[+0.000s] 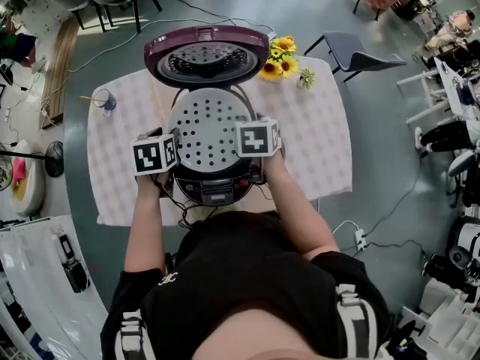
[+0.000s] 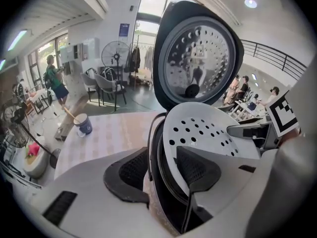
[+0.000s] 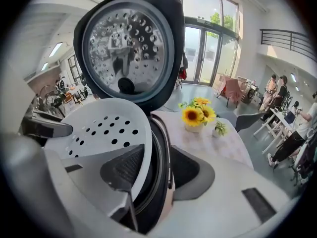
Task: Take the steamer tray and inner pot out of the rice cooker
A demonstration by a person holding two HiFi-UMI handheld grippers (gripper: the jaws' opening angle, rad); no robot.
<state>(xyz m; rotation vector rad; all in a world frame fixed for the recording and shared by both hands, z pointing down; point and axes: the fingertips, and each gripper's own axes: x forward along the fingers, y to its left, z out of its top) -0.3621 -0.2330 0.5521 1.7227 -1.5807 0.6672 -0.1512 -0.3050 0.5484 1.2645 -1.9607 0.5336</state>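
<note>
Open hall, chairs and desks around; table (image 1: 322,126) under checked cloth. Cooker (image 1: 217,190) at the near edge, lid (image 1: 206,55) tipped up and back. Flowers (image 1: 281,58) beside the lid, cup (image 1: 105,100) far left. Perforated white tray (image 1: 206,130) sits above the cooker mouth. Left gripper (image 1: 175,150) is clamped on its left rim, right gripper (image 1: 247,142) on its right rim, jaws narrow. Pot (image 3: 153,182) shows as a dark ring in the cooker, under the tray.
</note>
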